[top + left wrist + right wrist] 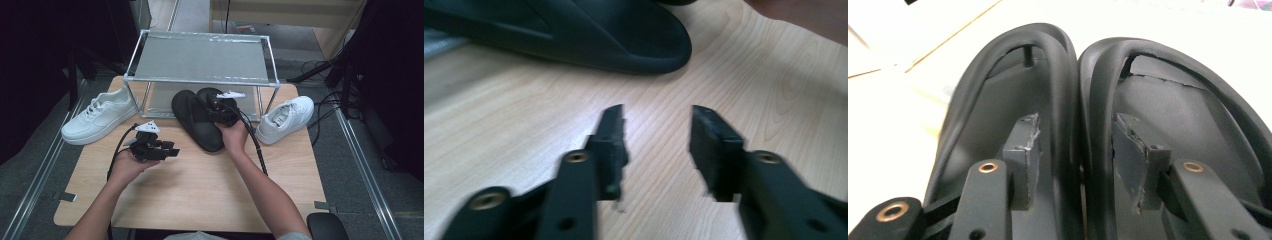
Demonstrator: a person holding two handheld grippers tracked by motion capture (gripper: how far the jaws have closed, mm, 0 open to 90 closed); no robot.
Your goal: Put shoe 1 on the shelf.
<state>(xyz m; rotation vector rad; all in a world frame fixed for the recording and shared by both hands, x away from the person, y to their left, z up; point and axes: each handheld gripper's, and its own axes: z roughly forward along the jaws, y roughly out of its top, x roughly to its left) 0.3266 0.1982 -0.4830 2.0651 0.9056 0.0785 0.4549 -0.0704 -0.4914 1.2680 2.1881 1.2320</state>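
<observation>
High view: you've got a pale wooden tabletop (200, 190) with a metal-framed mesh shoe rack (200, 57) at the far edge and a white lace-up sneaker (100, 116) on the table at each side of it. The pair of black rubber slip-on sandals (197, 120) lies side by side just in front of the rack, long axes running from near-right to far-left, heels toward you.

Your right gripper (220, 111) is on the pair. Right gripper view: its two black jaws straddle the touching inner walls (1079, 125), one jaw inside each sandal (998, 100), spread with slack either side. I can't see the pads pressing, so I read that as not gripped.

Your left gripper (167, 150) sits well left of the sandals, low over bare table. Left gripper view: jaws half-spread, nothing between them, nearer sandal's heel (624, 40) ahead and apart.

Right hand is the nearer one. My read: close the jaws across the walls, square to the long axis.
</observation>
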